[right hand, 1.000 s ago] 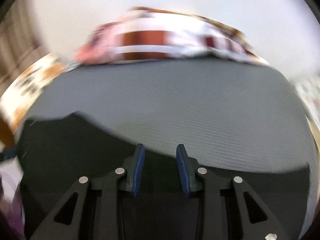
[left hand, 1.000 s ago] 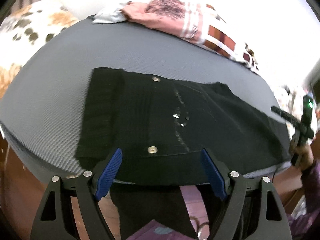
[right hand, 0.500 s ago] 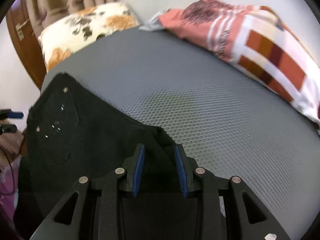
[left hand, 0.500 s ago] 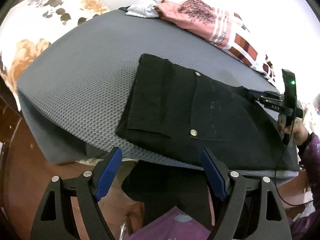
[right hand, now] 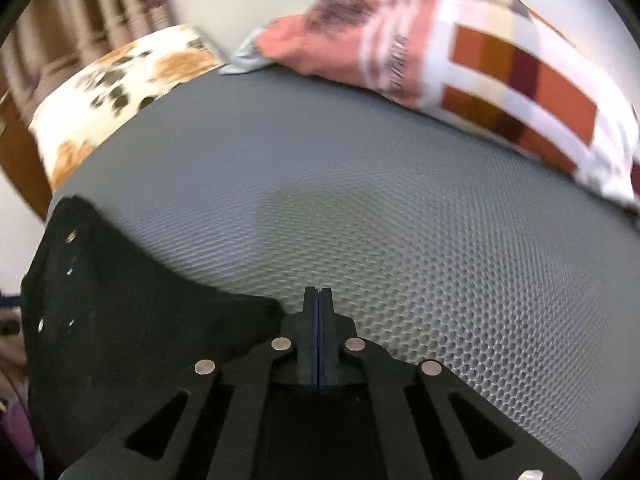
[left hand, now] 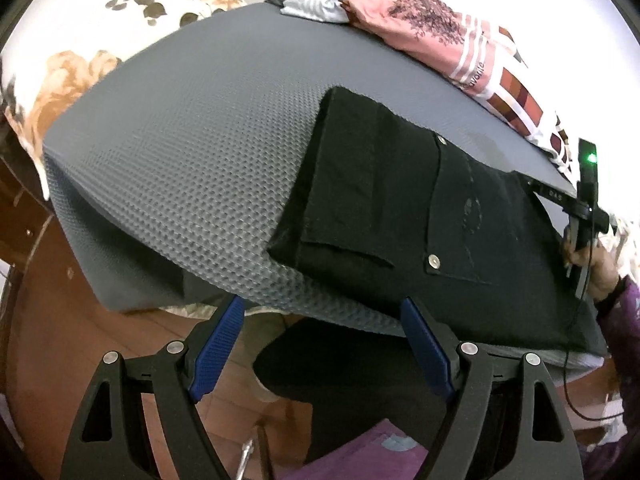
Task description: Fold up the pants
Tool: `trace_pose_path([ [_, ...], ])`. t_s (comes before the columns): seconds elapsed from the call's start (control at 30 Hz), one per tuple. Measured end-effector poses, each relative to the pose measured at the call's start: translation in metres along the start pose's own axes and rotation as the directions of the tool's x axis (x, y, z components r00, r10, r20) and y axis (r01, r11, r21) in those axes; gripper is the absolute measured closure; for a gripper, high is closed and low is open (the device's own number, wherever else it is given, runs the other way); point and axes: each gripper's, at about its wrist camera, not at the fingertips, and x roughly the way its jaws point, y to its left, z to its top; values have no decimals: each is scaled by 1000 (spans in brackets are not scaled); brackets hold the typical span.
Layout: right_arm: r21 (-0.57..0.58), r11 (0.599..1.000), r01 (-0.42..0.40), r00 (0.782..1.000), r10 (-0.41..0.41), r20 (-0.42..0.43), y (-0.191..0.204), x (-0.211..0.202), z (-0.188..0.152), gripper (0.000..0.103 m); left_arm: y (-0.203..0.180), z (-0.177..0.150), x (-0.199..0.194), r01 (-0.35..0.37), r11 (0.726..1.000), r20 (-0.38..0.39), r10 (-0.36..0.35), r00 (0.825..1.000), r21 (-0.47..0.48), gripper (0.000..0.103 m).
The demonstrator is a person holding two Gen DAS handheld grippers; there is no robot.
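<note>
Black pants (left hand: 432, 220) lie flat on the grey mattress (left hand: 208, 152), waistband to the left, back pocket with metal studs facing up. My left gripper (left hand: 320, 340) is open and empty, held off the near edge of the mattress, short of the pants. My right gripper (right hand: 318, 320) is shut on the far edge of the pants (right hand: 140, 320) near the crotch; it also shows in the left wrist view (left hand: 560, 196) at the right, pinching that edge.
A floral pillow (left hand: 100, 32) lies at the mattress's left end. A pink and checked blanket (left hand: 460, 52) lies along the far side. Brown floor (left hand: 100, 340) and a purple garment (left hand: 380, 456) are below the near edge.
My right gripper has closed on the far edge of the pants. My left gripper has pulled back and left, away from the waistband, staying open.
</note>
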Motion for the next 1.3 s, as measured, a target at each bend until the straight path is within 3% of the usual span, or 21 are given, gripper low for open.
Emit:
trace_pose_path([
  [0.2, 12, 1000, -24, 996, 23, 85, 4, -27, 9, 100, 24, 5, -7, 77, 992, 6, -77, 997, -97, 22],
  [0.3, -73, 997, 2, 998, 3, 68, 22, -35, 13, 72, 31, 6, -4, 136, 980, -15, -140, 990, -148, 22],
  [0.33, -97, 995, 7, 998, -1, 55, 27, -34, 12, 50, 31, 7, -2, 164, 973, -28, -171, 985, -163, 22],
  [0.37, -115, 993, 9, 999, -3, 50, 32, -33, 10, 43, 30, 8, 2, 192, 965, -46, -203, 978, -176, 22],
  [0.43, -153, 988, 28, 999, -23, 34, 40, -29, 4, 45, 26, 10, 7, 228, 956, -63, -243, 968, -184, 22],
  [0.5, -193, 980, 48, 999, -48, 5, 46, -18, -3, 62, 20, 12, 12, 251, 952, -83, -268, 960, -175, 22],
  [0.53, -192, 981, 34, 999, -35, -5, 47, -16, -6, 79, 17, 14, 14, 264, 949, -87, -282, 955, -172, 22],
  [0.57, -181, 983, 18, 1000, -18, -1, 47, -16, -8, 82, 13, 16, 14, 267, 951, -75, -281, 957, -158, 23],
  [0.6, -188, 981, 45, 999, -43, 18, 48, -17, -9, 89, 10, 17, 11, 249, 959, -59, -259, 964, -136, 29],
  [0.63, -195, 979, 58, 998, -55, 19, 49, -17, -9, 95, 8, 19, 9, 232, 966, -49, -239, 970, -113, 48],
  [0.7, -175, 983, 49, 999, -45, 27, 46, -18, -9, 95, 2, 23, 7, 200, 977, -43, -203, 978, -74, 66],
  [0.77, -165, 985, 49, 998, -43, 36, 43, -19, -10, 95, -1, 25, 4, 181, 982, -29, -183, 983, -49, 70],
  [0.9, -142, 988, 66, 996, -57, 69, 43, -20, -11, 96, 9, 35, 9, 204, 975, -13, -206, 979, -93, 80],
  [1.17, -67, 992, 103, 988, -94, 126, 37, -21, -12, 98, 5, 33, 14, 98, 995, 47, -98, 994, 0, 80],
  [1.23, -66, 991, 114, 988, -105, 116, 37, -15, -14, 98, 4, 27, 25, 48, 999, 29, -48, 998, 23, 72],
  [1.3, -70, 993, 94, 991, -86, 105, 37, -14, -13, 93, 10, 25, 29, 54, 999, 26, -54, 998, -8, 66],
])
